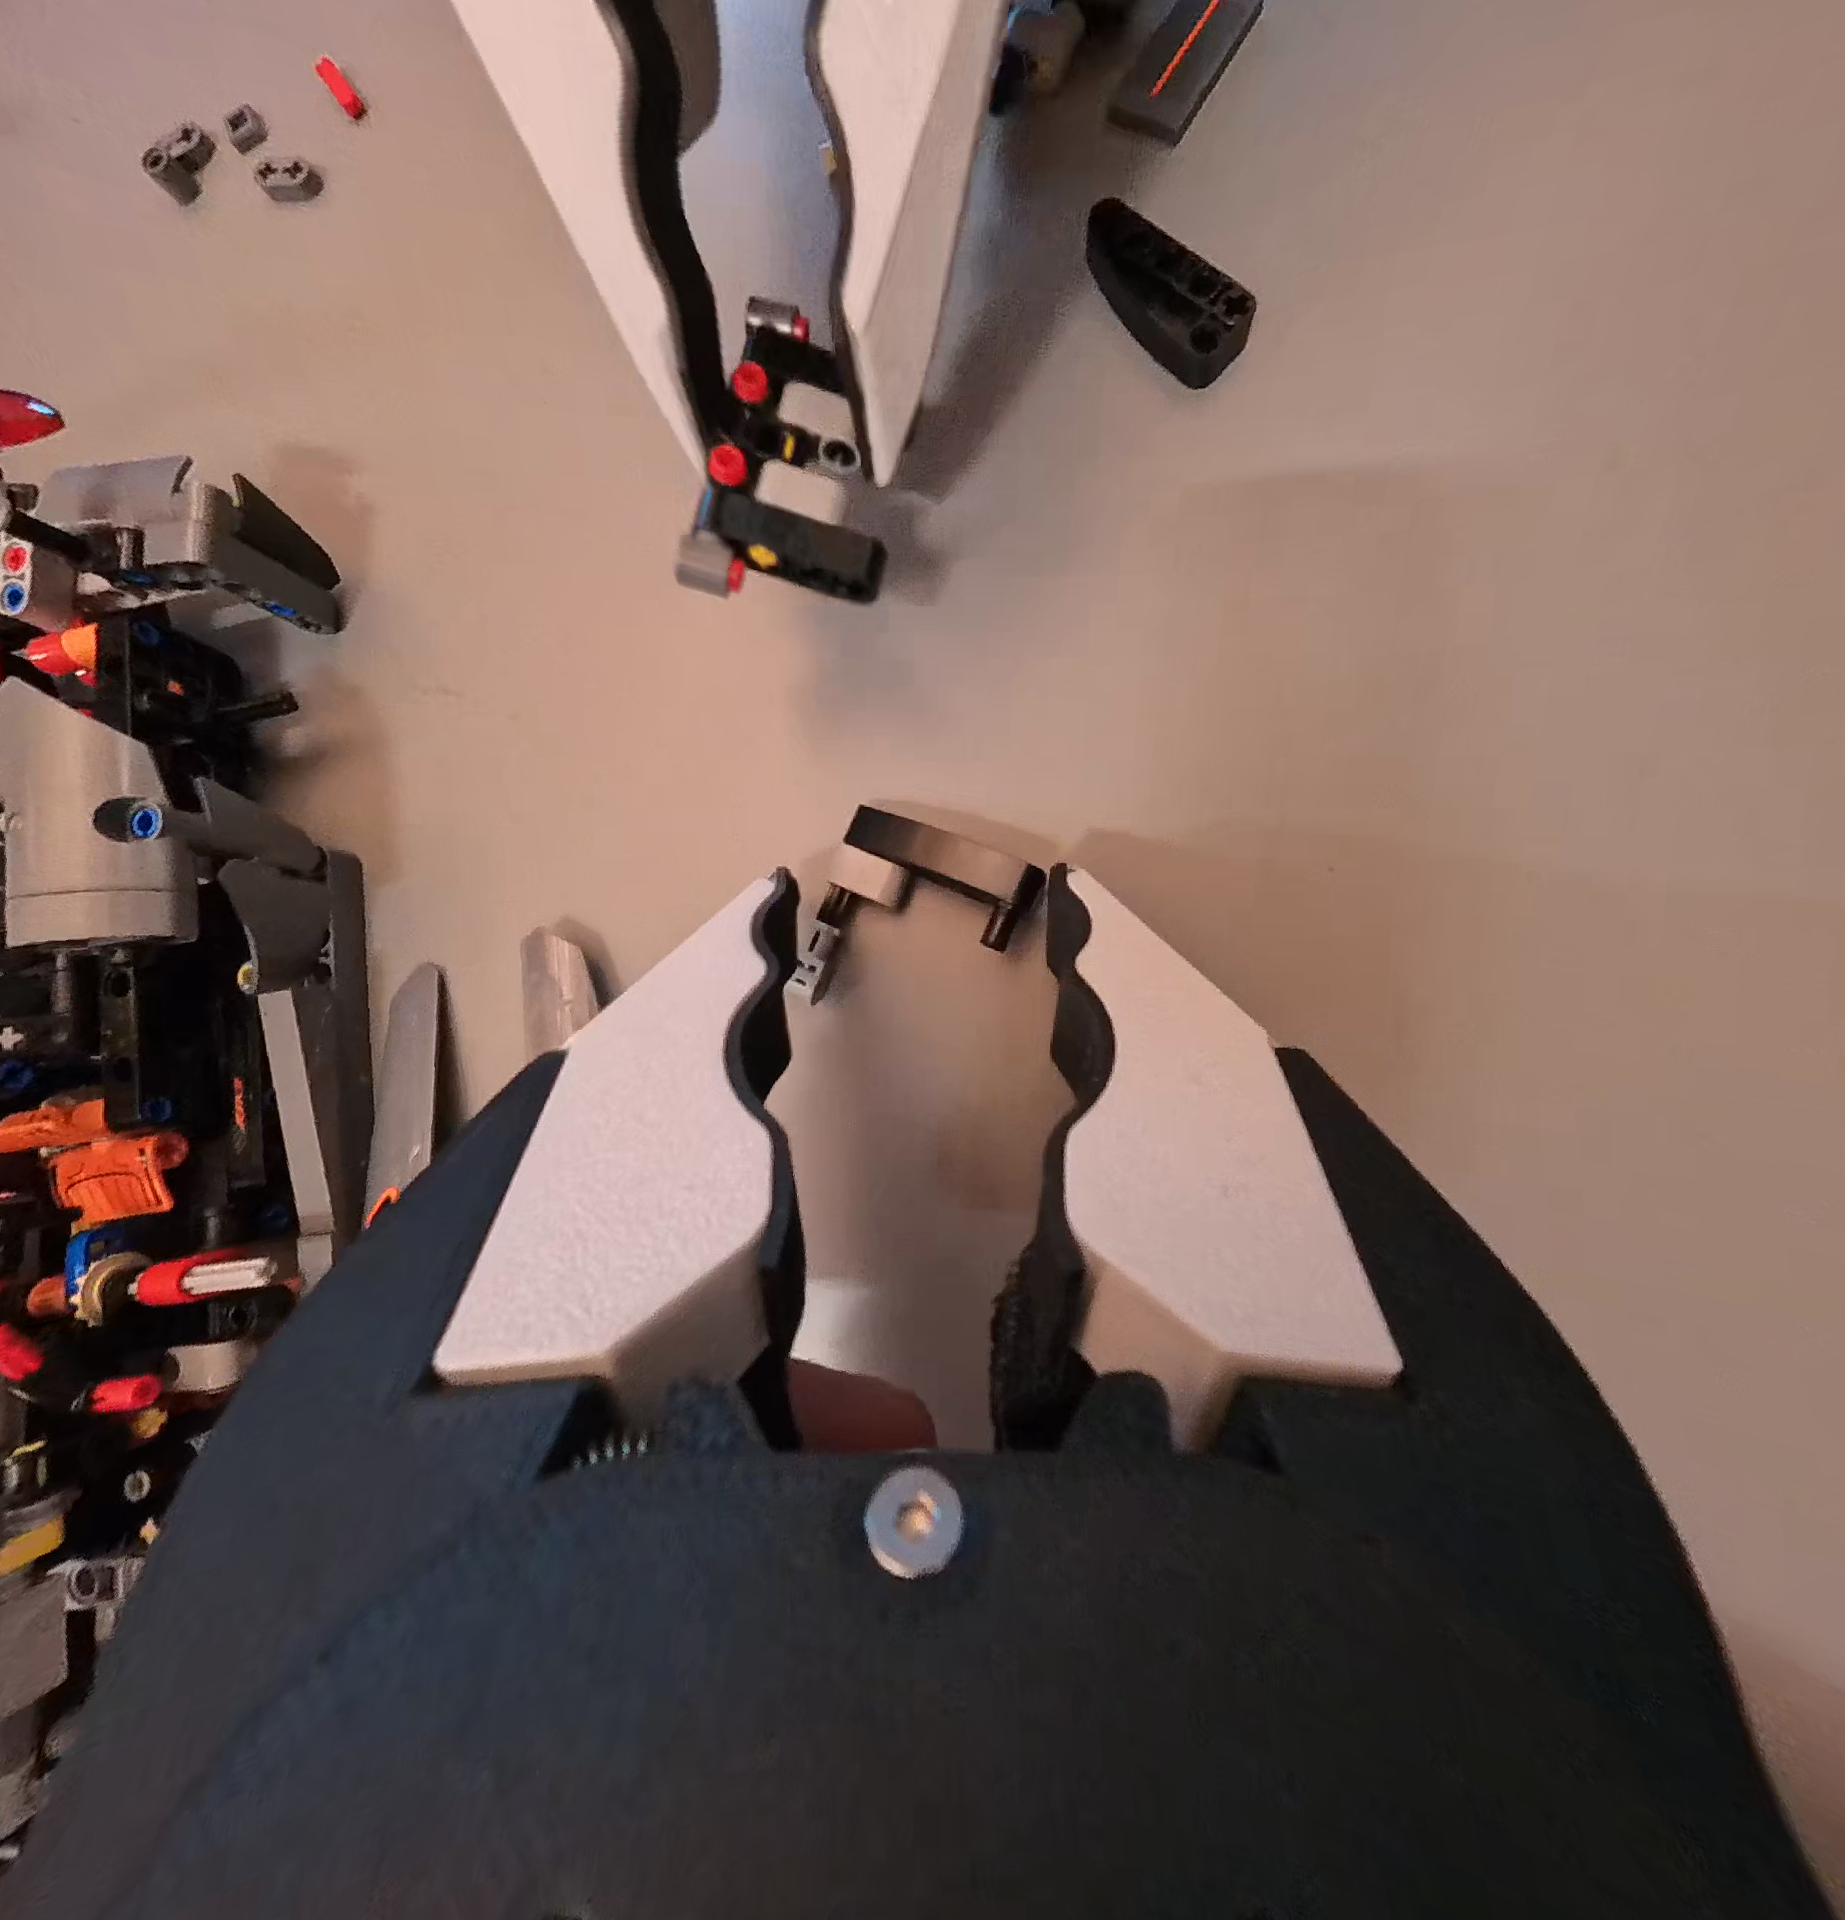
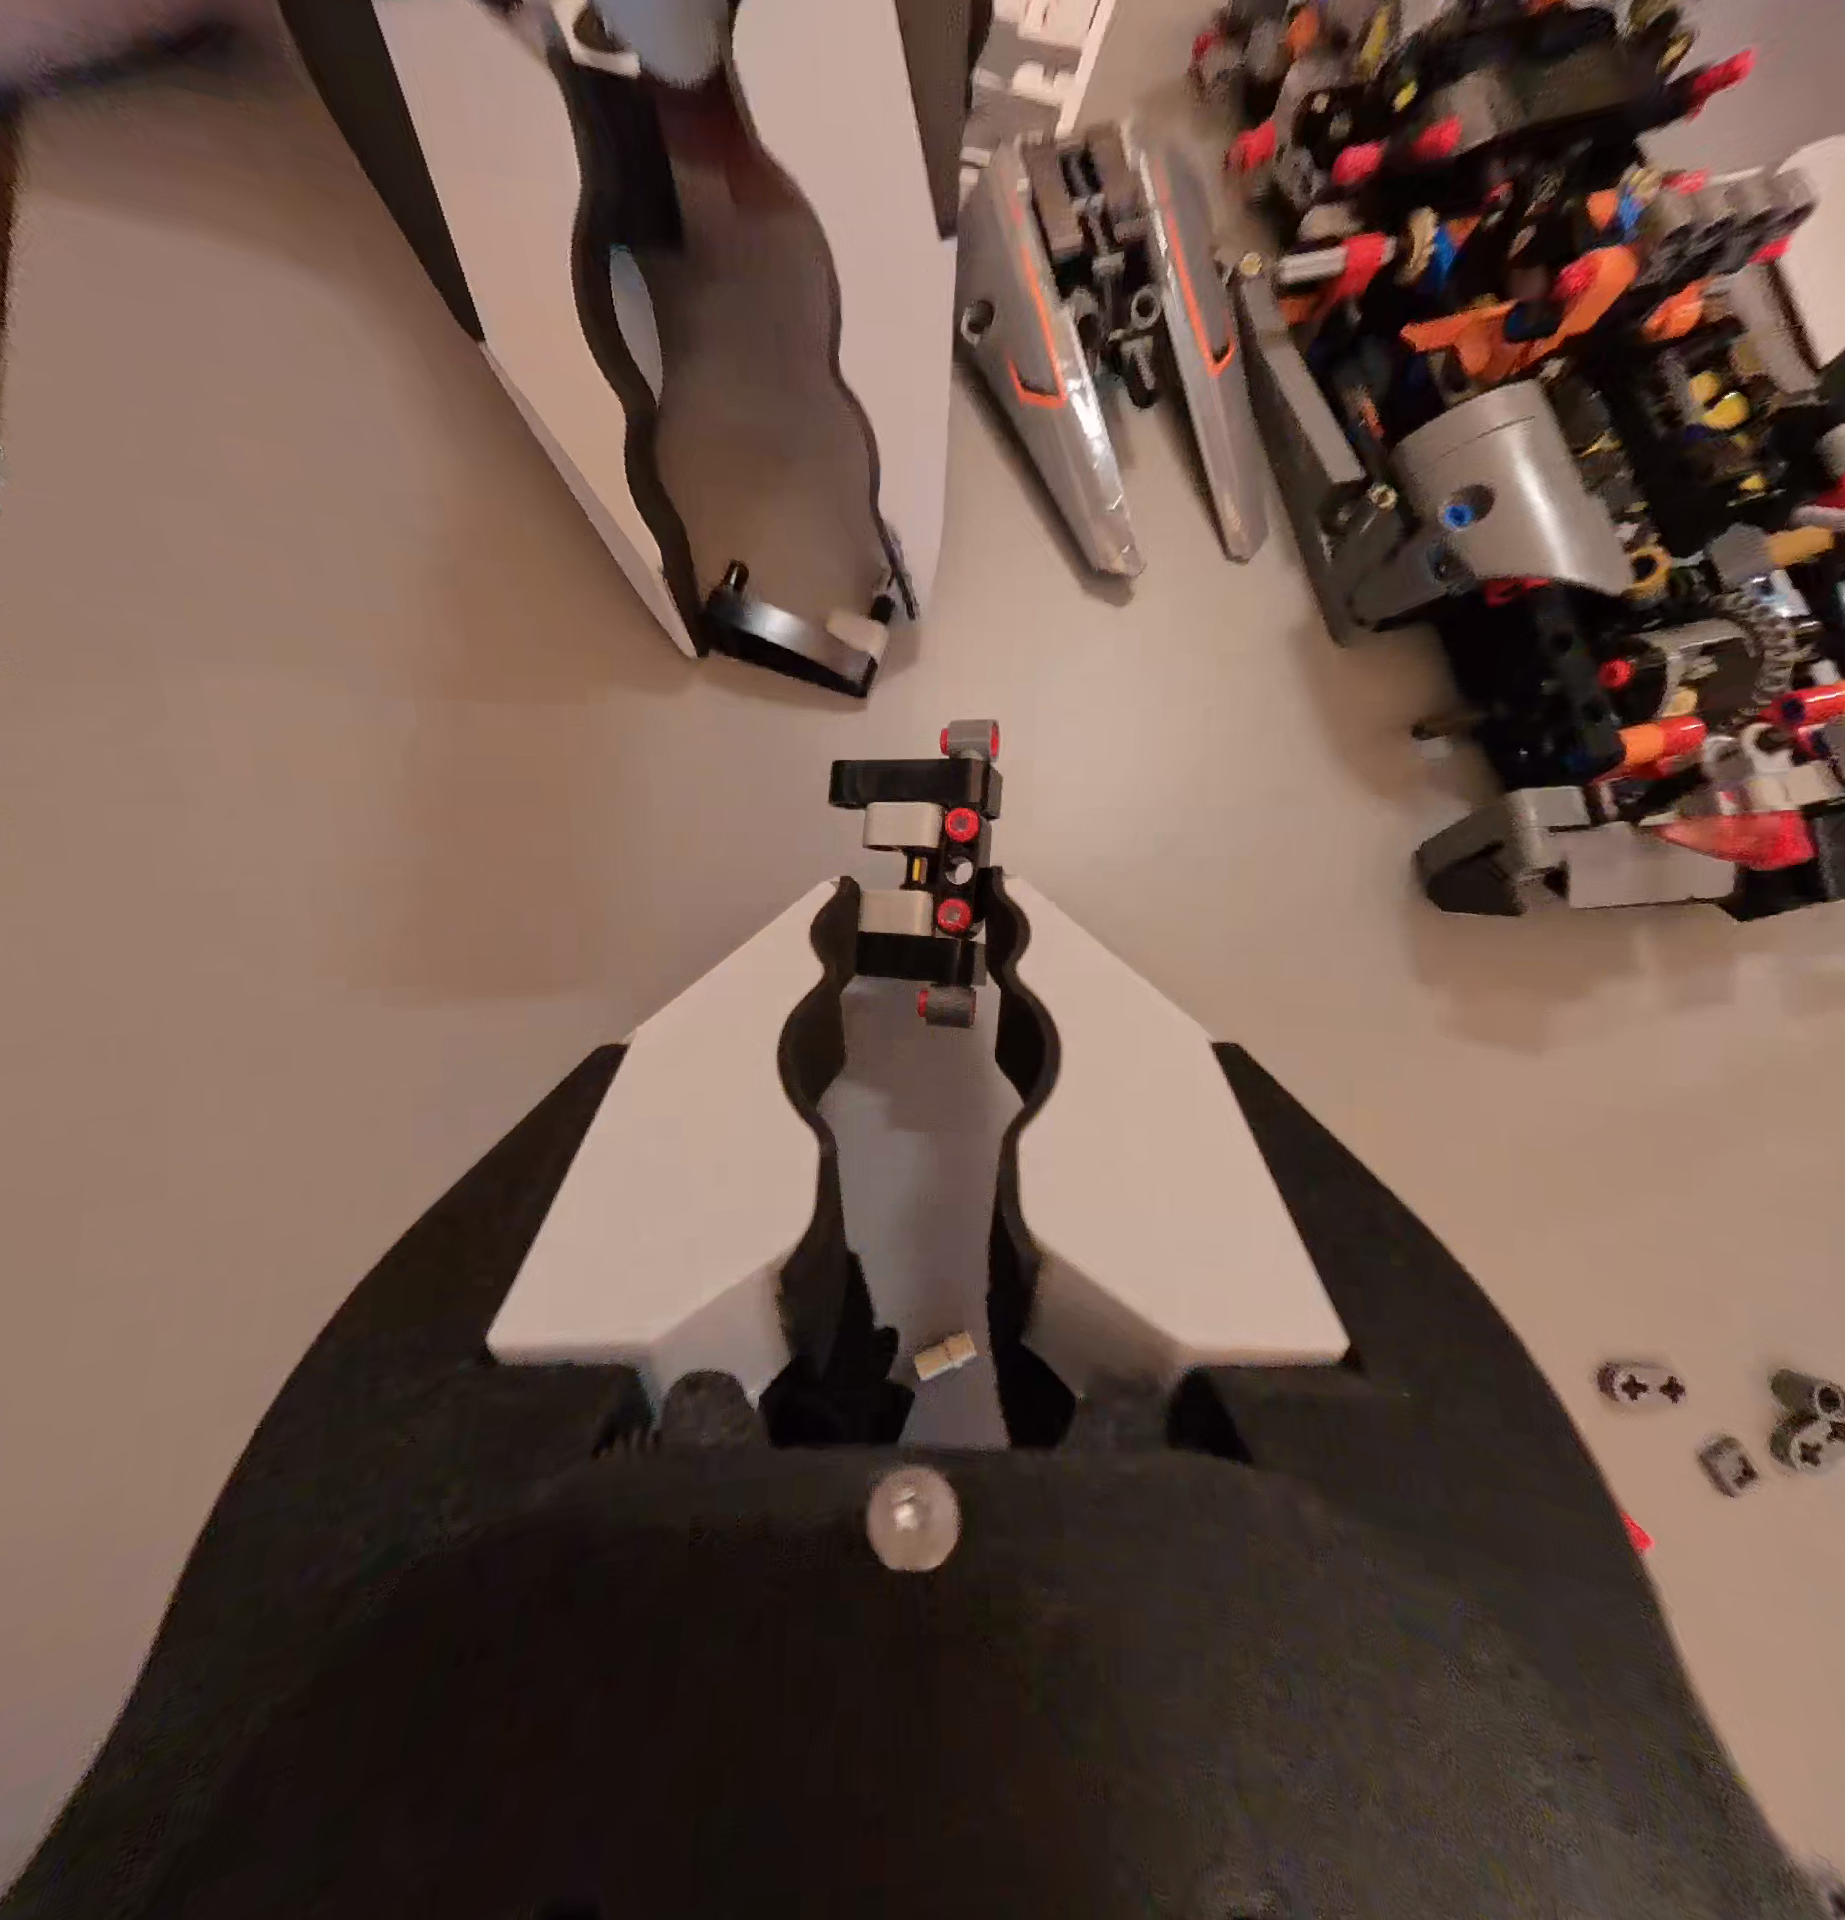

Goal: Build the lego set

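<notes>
A hobby tabletop (image 1: 1417, 727), strewn with loose Lego parts (image 1: 234, 154) beside a half-built model (image 2: 1583, 488).

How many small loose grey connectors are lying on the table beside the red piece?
3, clustered on the table: one, one nearest the red piece, one. More may sit out of view.

Through my left wrist camera, the grainy matt black plastic gripper housing (image 1: 897, 1714) carried a shiny metal screw (image 1: 914, 1536). My white matt plastic fingers (image 1: 627, 1143) looked finely textured. The smooth beige tabletop (image 1: 1469, 675) was matt; the black curved plastic brick (image 1: 1172, 296) looked slightly glossy.
</notes>
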